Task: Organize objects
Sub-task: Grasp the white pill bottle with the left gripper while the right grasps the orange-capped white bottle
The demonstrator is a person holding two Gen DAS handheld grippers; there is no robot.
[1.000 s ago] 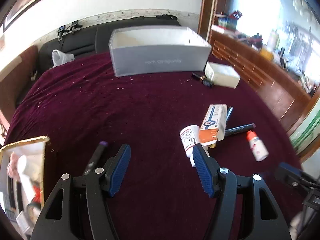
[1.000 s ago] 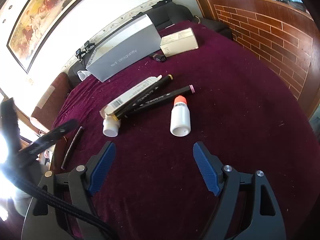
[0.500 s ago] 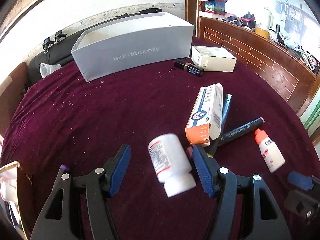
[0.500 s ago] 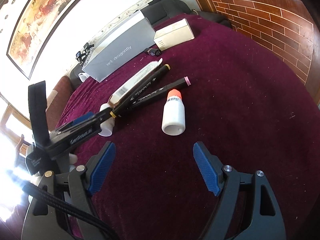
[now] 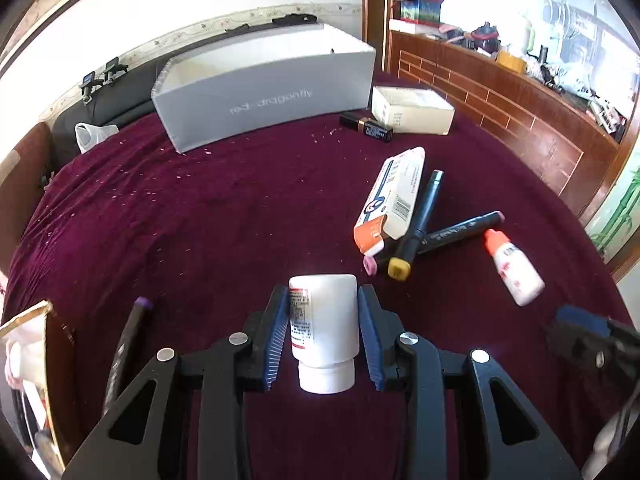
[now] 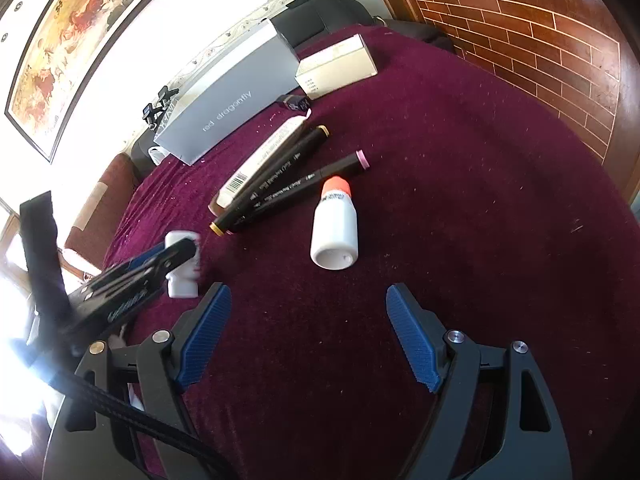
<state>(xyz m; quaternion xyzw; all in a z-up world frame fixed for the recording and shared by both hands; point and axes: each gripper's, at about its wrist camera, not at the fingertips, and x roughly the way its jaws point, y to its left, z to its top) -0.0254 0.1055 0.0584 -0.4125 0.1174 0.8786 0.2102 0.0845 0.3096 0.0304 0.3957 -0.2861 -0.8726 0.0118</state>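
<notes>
The left gripper (image 5: 323, 328) has just been closing its jaws on the white pill bottle (image 5: 324, 332), which now sits between the two blue pads (image 5: 278, 336) with its cap toward the wrist and its flat base pointing away; the pads look to be touching its sides, so squeeze evenly and lift straight before carrying it. Beyond the fingertips and well apart stands the open grey box (image 5: 264, 92), the likely destination. The right gripper (image 6: 308, 336) hangs spread and empty, the orange-capped bottle (image 6: 335, 228) lying just ahead of it.
</notes>
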